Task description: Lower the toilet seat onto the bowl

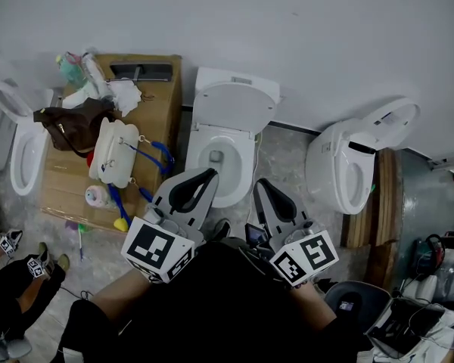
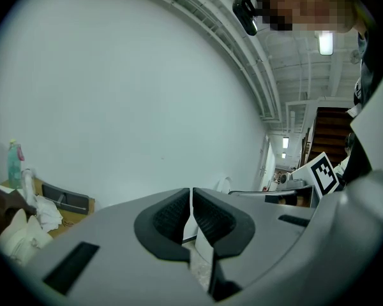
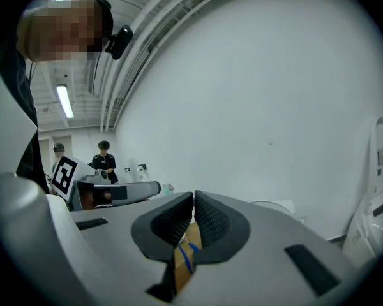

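Seen from above, looking down over a person's chest at a row of toilets against a white wall. At far left stands the first toilet, its seat up. Next to it, a wooden crate serves as a side table and seems to be a parking spot that keeps clutter off the floor. It holds one brown bag, one white bag with a blue strap, and some bottles. In the lower centre, the left gripper is clenched shut on nothing, its tip over the near edge of the middle bowl. Above it in the frame, the toilet seat leans raised against the tank, apart from both tools, so the lowering has evidently not begun. Just right of the left gripper, the right gripper is likewise closed and empty. The two are held side by side, nearly level and short of the seat, which looks like a ready posture before reaching in. At right, a third toilet sits turned sideways with its lid open. In all there are three toilets, two grippers, each bearing one marker cube, and two bags.
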A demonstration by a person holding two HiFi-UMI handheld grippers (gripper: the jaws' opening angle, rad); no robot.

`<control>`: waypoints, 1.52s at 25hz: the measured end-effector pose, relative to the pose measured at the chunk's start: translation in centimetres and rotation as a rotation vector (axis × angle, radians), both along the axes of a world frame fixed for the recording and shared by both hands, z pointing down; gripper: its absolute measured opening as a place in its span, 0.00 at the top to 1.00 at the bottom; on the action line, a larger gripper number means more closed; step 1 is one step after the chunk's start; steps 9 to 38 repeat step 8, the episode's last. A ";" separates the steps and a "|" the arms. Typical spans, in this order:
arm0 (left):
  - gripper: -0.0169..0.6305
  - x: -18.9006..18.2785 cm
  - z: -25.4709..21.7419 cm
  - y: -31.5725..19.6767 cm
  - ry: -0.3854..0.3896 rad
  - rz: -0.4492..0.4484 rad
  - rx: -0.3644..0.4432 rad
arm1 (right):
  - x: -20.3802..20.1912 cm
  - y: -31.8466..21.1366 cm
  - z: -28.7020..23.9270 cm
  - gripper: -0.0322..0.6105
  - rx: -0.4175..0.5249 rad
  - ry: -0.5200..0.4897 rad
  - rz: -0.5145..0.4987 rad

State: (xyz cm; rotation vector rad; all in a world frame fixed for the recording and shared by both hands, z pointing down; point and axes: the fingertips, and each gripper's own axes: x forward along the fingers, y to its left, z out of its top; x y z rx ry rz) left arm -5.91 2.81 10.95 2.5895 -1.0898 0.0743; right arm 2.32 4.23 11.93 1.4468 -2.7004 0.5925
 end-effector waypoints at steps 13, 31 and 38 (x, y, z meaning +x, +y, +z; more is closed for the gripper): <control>0.93 -0.2 0.4 -0.5 0.004 0.001 -0.014 | -0.5 -0.5 0.7 0.90 -0.030 -0.003 -0.008; 0.93 -0.2 0.4 -0.5 0.004 0.001 -0.014 | -0.5 -0.5 0.7 0.90 -0.030 -0.003 -0.008; 0.93 -0.2 0.4 -0.5 0.004 0.001 -0.014 | -0.5 -0.5 0.7 0.90 -0.030 -0.003 -0.008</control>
